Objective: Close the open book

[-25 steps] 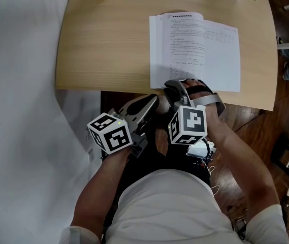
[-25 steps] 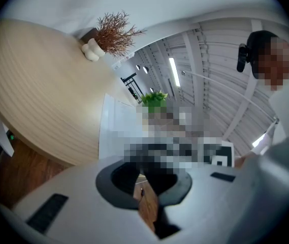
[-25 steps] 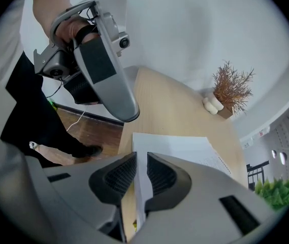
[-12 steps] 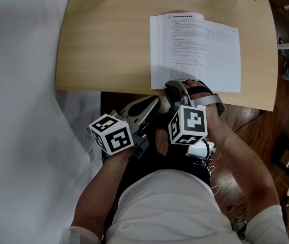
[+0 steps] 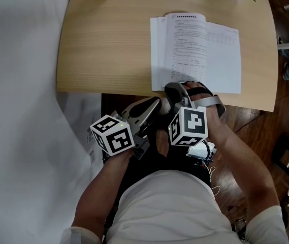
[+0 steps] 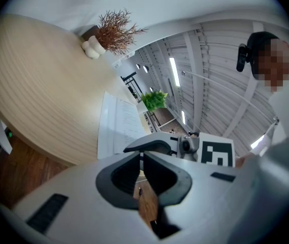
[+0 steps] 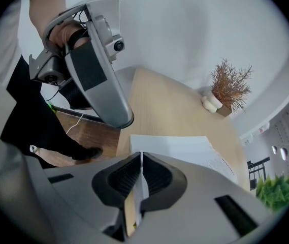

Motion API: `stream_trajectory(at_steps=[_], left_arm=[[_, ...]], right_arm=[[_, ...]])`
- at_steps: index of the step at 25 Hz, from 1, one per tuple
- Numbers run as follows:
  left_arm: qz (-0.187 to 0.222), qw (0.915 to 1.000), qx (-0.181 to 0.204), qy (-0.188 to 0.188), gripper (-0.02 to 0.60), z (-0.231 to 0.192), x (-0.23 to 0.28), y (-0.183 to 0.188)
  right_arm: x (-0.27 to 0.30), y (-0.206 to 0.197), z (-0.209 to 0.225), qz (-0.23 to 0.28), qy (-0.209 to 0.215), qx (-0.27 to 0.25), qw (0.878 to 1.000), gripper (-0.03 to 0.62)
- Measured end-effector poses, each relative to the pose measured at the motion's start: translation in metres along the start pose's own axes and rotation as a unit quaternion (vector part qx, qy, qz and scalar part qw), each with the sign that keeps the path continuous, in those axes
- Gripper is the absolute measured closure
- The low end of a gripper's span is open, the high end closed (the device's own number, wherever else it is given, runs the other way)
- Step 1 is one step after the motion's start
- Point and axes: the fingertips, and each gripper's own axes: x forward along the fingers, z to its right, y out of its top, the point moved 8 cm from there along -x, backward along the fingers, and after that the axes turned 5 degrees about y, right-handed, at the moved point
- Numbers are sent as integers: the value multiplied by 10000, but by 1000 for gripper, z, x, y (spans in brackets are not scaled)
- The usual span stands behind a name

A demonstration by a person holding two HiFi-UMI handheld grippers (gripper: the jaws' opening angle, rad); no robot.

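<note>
White-paged open book point(image 5: 200, 50) lies at the near right edge of the pale wooden table point(image 5: 103, 44), where our grey right gripper point(image 5: 173, 87) pinches its near page edge between 2 jaws. Our grey left gripper point(image 5: 154, 103) hangs closed and empty just off the table's near edge.

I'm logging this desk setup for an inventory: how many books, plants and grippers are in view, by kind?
open book: 1
plants: 2 (dried twigs, green plant)
grippers: 2 (left gripper, right gripper)
total: 5
</note>
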Motion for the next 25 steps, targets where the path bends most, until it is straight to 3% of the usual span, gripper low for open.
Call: stream_trajectory(at_steps=[10, 25], left_arm=[[-17, 10000, -40, -21, 583, -1, 2, -1], [-16, 10000, -80, -17, 583, -1, 3, 0]], right_arm=[[0, -2, 1, 71, 115, 267, 9996, 585], [0, -1, 3, 49, 33, 184, 9998, 584]])
